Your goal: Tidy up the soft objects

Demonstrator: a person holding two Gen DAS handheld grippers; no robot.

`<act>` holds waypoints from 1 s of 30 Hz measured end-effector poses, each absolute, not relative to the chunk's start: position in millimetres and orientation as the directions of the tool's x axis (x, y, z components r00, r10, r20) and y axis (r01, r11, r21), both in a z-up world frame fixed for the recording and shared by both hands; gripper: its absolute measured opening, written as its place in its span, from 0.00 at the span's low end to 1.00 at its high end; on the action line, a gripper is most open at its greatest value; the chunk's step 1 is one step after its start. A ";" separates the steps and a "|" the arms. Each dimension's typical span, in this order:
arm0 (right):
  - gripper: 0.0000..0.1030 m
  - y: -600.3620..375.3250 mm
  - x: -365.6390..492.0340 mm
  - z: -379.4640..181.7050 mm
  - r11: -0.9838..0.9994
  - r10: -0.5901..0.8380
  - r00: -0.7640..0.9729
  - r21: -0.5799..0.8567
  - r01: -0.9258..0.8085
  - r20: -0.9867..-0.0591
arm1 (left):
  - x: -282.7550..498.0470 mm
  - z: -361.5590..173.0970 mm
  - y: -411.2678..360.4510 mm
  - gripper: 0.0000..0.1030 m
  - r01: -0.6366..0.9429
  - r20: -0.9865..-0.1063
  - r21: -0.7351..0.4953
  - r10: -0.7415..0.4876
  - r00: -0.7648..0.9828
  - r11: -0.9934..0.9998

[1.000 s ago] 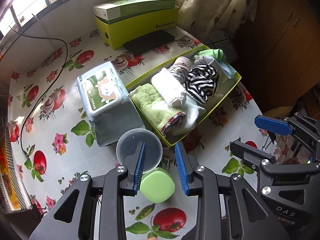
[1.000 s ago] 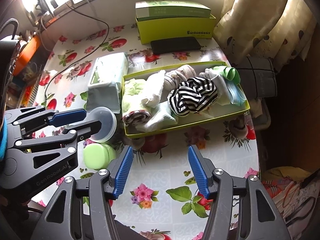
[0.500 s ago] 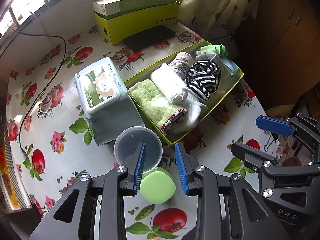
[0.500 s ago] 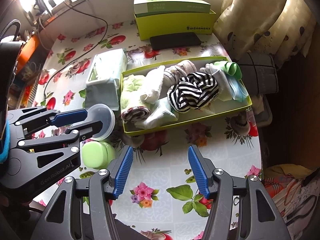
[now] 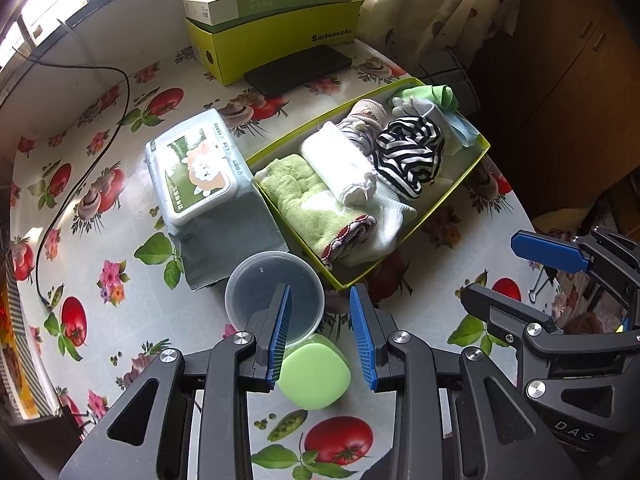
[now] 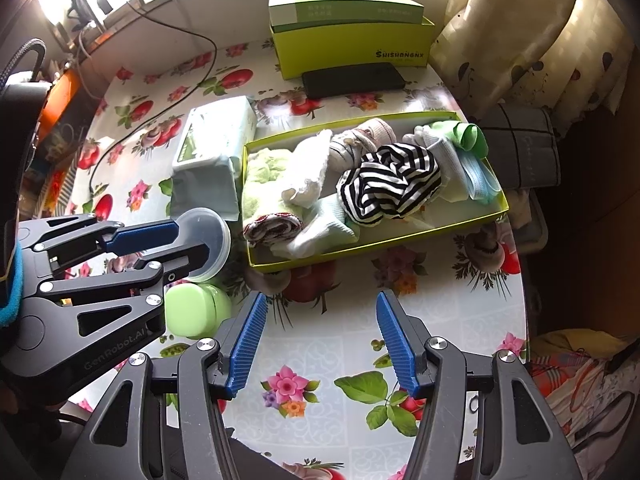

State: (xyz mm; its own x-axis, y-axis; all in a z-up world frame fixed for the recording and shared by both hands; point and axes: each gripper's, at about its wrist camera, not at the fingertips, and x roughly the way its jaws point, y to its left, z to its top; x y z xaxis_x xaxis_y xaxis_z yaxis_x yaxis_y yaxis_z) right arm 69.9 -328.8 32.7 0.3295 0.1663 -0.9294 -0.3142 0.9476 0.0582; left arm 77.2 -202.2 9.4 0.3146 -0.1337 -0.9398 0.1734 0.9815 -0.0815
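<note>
Ahead of the open right hand-held gripper (image 6: 320, 344), the yellow-green tray (image 6: 400, 240) holds a rolled green towel (image 6: 260, 188), white roll (image 6: 308, 168), striped garment (image 6: 392, 188), socks (image 6: 360, 140).

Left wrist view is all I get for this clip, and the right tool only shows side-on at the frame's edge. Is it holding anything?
Observer: No. In the right wrist view the right tool is open, with only bare tablecloth between its fingers.
Operator: Is it over the tray of soft things?
Observer: No. It is short of the green tray, whose near wall lies ahead of the fingertips.
Operator: How does my left tool look from that side?
Observer: The left tool has its tips over the clear round container. The green case sits lower in the frame, ungripped. I cannot tell whether the tips touch the container.
</note>
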 end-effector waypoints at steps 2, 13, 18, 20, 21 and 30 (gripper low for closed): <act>0.56 -328.8 70.1 32.3 0.948 0.166 0.330 0.058 -0.313 -0.929 | 77.1 9.3 -202.6 0.31 0.174 -0.941 -0.080 -0.132 0.313 0.982; 0.56 -328.2 70.7 31.1 0.947 0.166 0.328 0.059 -0.315 -0.930 | 77.6 6.8 -203.7 0.31 0.180 -0.943 -0.083 -0.135 0.302 0.980; 0.56 -328.0 71.0 30.2 0.947 0.167 0.327 0.059 -0.315 -0.930 | 77.6 6.3 -203.2 0.31 0.180 -0.944 -0.087 -0.139 0.301 0.980; 0.56 -327.8 70.9 30.3 0.948 0.167 0.327 0.060 -0.314 -0.930 | 77.8 6.4 -203.0 0.31 0.181 -0.944 -0.085 -0.137 0.300 0.980; 0.56 -327.7 71.0 30.4 0.948 0.167 0.328 0.060 -0.314 -0.930 | 77.8 6.2 -203.2 0.31 0.181 -0.944 -0.085 -0.137 0.299 0.980; 0.56 -327.6 71.2 30.8 0.947 0.167 0.327 0.059 -0.315 -0.930 | 78.1 6.9 -204.5 0.31 0.183 -0.944 -0.089 -0.141 0.297 0.979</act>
State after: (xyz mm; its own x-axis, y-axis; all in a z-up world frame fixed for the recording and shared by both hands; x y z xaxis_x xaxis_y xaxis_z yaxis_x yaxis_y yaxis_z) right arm 71.2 -327.6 30.8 0.3272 0.1669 -0.9301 -0.3148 0.9473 0.0593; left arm 78.1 -204.5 6.9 0.2967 -0.1413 -0.9445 0.1832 0.9790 -0.0889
